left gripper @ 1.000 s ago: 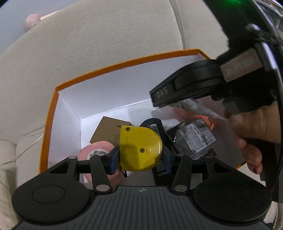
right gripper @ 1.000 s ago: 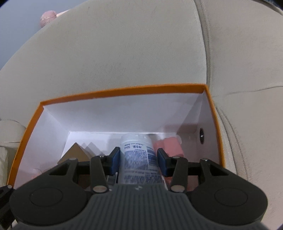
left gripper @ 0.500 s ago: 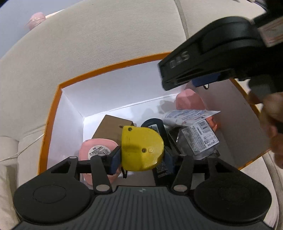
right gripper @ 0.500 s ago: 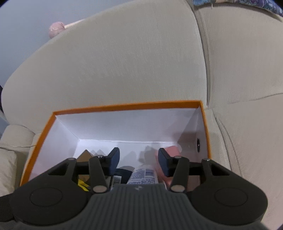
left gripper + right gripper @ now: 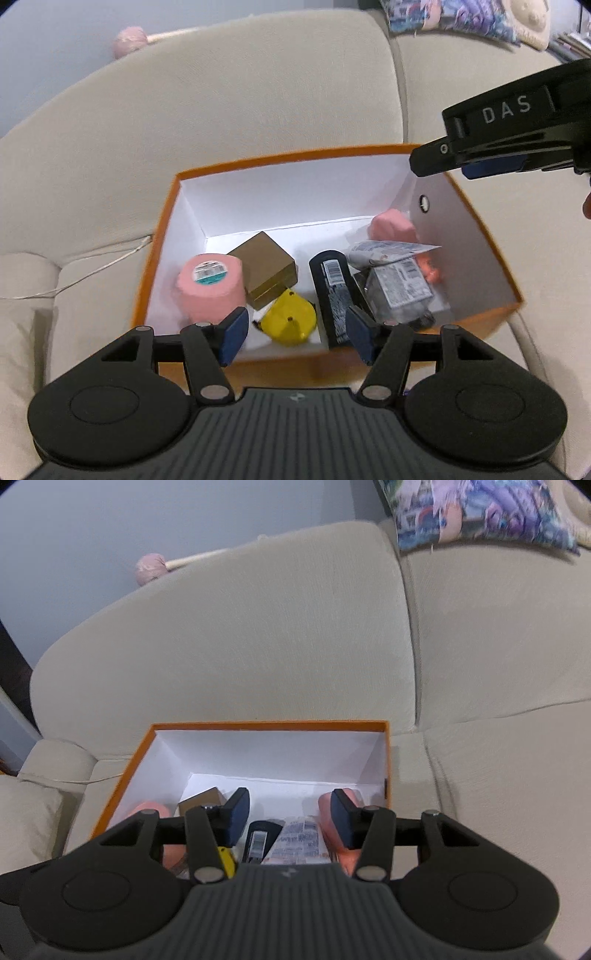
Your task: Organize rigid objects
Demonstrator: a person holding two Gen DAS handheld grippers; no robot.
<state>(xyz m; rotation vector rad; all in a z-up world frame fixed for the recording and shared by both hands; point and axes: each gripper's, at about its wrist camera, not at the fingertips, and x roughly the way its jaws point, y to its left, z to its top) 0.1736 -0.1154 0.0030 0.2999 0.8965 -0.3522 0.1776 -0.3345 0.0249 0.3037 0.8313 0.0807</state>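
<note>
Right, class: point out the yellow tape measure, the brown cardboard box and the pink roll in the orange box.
yellow tape measure (image 5: 290,320), left wrist view, on its yellow casing.
brown cardboard box (image 5: 263,254), left wrist view, on its top face.
pink roll (image 5: 209,272), left wrist view, on its round end label.

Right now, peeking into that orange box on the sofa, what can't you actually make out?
- Left wrist view: labels on the pink roll and clear packet are too small to read; the orange box near wall hides its floor.
- Right wrist view: the right gripper covers the yellow tape measure and most contents.
</note>
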